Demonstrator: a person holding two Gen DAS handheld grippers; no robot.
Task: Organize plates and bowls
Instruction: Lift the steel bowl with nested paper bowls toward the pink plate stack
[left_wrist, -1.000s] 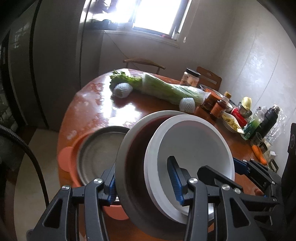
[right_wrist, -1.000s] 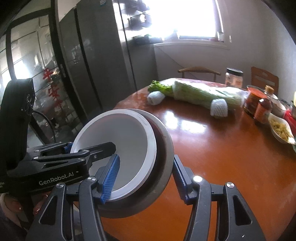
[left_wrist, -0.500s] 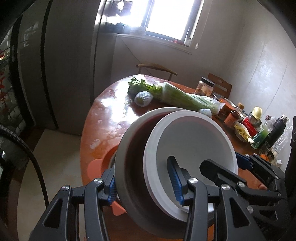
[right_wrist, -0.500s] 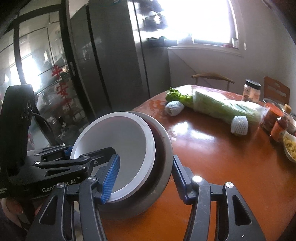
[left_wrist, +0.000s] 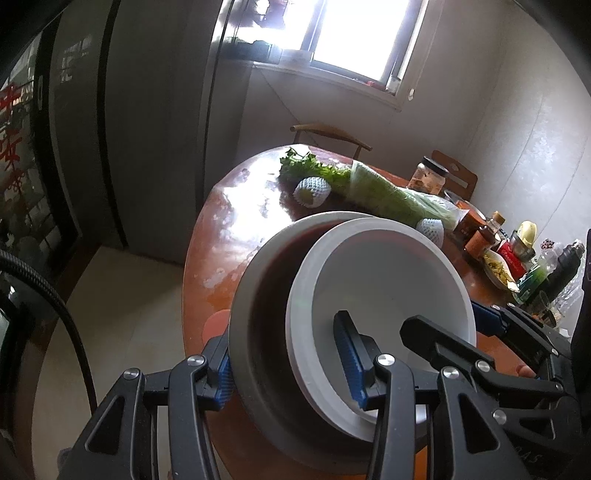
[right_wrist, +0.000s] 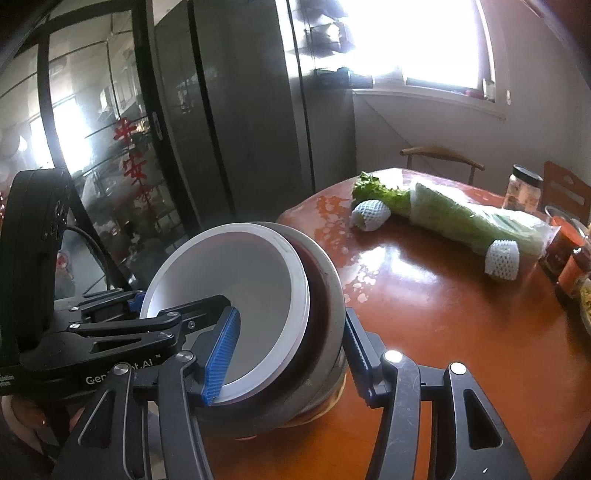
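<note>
While both grippers clamp the nested bowls, left gripper (left_wrist: 290, 360) and right gripper (right_wrist: 291, 349) meet from opposite rims, white bowl (left_wrist: 384, 295) inside grey bowl (left_wrist: 258, 295), between the jaws above the bench (right_wrist: 443, 314).

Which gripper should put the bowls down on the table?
Probably right: the right gripper, gripping the stacked bowls, faces open table. The left gripper sits at the table's edge.

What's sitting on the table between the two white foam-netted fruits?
The bagged leafy greens lie between the two netted fruits, on the round table; the right wrist view shows it best.
</note>
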